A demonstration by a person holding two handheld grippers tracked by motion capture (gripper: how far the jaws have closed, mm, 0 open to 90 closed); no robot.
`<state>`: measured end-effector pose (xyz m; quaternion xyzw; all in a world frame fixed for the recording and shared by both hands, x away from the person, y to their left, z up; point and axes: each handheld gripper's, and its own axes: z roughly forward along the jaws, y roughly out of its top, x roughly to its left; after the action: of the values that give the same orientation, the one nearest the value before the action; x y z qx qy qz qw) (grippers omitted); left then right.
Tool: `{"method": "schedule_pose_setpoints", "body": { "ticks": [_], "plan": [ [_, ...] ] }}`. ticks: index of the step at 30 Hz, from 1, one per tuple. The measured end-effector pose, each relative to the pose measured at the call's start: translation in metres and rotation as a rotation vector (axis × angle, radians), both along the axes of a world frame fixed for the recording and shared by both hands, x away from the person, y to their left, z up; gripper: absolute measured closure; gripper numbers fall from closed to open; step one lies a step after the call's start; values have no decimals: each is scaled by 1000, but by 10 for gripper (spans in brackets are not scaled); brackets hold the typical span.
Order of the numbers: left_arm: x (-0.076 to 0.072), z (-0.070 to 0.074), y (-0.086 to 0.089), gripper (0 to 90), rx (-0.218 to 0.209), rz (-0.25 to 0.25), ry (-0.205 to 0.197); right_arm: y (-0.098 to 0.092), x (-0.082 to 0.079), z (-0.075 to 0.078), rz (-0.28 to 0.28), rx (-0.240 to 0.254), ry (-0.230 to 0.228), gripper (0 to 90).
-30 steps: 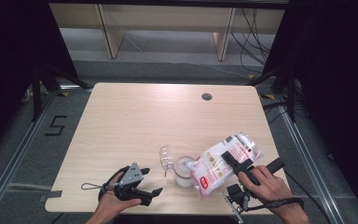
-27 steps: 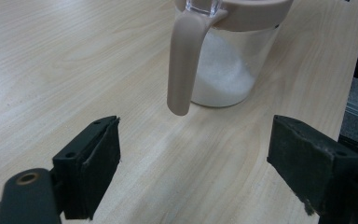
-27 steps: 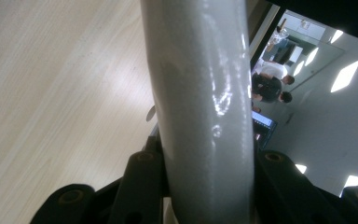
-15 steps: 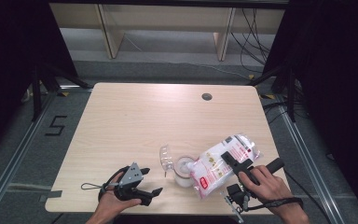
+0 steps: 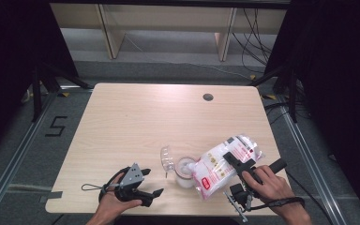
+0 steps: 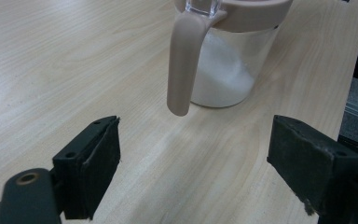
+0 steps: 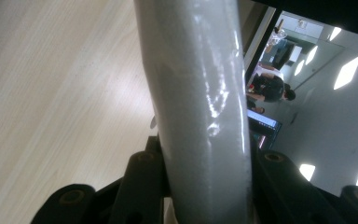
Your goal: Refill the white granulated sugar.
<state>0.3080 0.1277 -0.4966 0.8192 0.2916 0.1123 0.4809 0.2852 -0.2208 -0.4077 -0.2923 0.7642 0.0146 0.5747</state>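
Light wood-grain table [image 5: 136,126], rounded corners, w/ small dark round grommet [image 5: 208,97] near far edge.

White plastic bag of white granules, red-and-white label [image 5: 220,166]: tilted over near-right part of table, lower end at the jar's mouth, upper end raised to the right. In right gripper view the bag [image 7: 198,107] runs up the frame btwn both black jaws.

Clear glass jar w/ beige lid ring and long beige handle [image 6: 226,56]: stands upright on table, approx. one-third full of white granules heaped against one side. In high view jar [image 5: 185,171] sits touching the bag's lower end; clear hinged lid flap [image 5: 167,158] stands open to its left.

Right gripper [image 5: 240,165]: jaws narrow, pads pressed on the bag, held by right hand [image 5: 267,182] at near-right edge.

Left gripper [image 5: 155,193]: jaws wide, nothing btwn them; rests near front edge, left of jar, apart from it. Left gripper view: jar's handle hangs just beyond the gap.
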Motion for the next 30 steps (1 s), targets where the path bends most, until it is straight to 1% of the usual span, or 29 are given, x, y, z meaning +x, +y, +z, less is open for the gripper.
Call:
{"method": "schedule_pose_setpoints", "body": {
  "ticks": [1, 2, 3, 4, 5, 7, 9, 10, 11, 12, 13, 17, 18, 19, 20, 21, 22, 23, 24, 25, 26, 27, 28, 29, 30],
  "plan": [
    [0, 0, 0, 165, 0, 0, 0, -1, 1, -1, 9, 13, -1, 724],
    [0, 0, 0, 165, 0, 0, 0, -1, 1, -1, -1, 14, 9, 724],
    [0, 0, 0, 165, 0, 0, 0, -2, 2, -2, -2, 30, 16, 725],
    [0, 0, 0, 165, 0, 0, 0, -2, 2, -3, -13, 34, 26, 725],
    [0, 0, 0, 165, 0, 1, 0, -2, 2, -3, -14, 26, 34, 726],
    [0, 0, 0, 165, 0, 1, 0, -3, 4, -4, -13, 47, 44, 728],
    [0, 0, 0, 165, -2, 5, -5, -4, 5, -4, 3, 58, 50, 730],
    [0, 0, 1, 165, 7, 3, -9, -5, 6, -5, 0, 71, 62, 730],
    [0, 0, 0, 165, 3, 0, 0, -5, 6, -4, 3, 72, 56, 731],
    [0, 0, 0, 165, -2, 3, -2, -5, 7, -4, 10, 76, 59, 731],
    [0, 0, 0, 165, 0, 0, 0, -6, 7, -4, 2, 84, 68, 731],
    [0, 0, 0, 165, -4, 5, -4, -7, 8, -6, 8, 114, 85, 732],
    [1, 0, 1, 165, 9, 1, -11, -7, 9, -6, 17, 124, 92, 733],
    [0, 0, 0, 165, -1, 3, -8, -7, 9, -5, 26, 130, 95, 733],
    [0, 0, 0, 165, -1, 3, -8, -9, 9, -7, 12, 154, 110, 733],
    [0, 0, 0, 165, -1, 3, -8, -9, 11, -6, 28, 161, 112, 733],
    [0, 0, 0, 165, 0, 3, -7, -11, 11, -6, 16, 185, 129, 734],
    [0, 0, 1, 165, 8, 3, -10, -12, 13, -5, 36, 186, 123, 734],
    [0, 0, 0, 165, -1, 6, -4, -14, 12, -8, 9, 217, 148, 734],
    [0, 0, 0, 165, 2, 6, -4, -15, 13, -7, 20, 216, 142, 735],
    [0, 1, 1, 165, 16, 0, -6, -15, 14, -7, 37, 217, 129, 735],
    [0, 1, 1, 165, 14, 1, -5, -17, 15, -8, 27, 237, 143, 736],
    [0, 0, 1, 165, 8, 2, -9, -18, 16, -8, 39, 247, 151, 737],
    [0, 0, 1, 165, 4, 2, -9, -19, 17, -9, 35, 259, 161, 737],
    [0, 0, 1, 165, 4, 2, -9, -20, 18, -9, 43, 263, 160, 738]
  ]
}}
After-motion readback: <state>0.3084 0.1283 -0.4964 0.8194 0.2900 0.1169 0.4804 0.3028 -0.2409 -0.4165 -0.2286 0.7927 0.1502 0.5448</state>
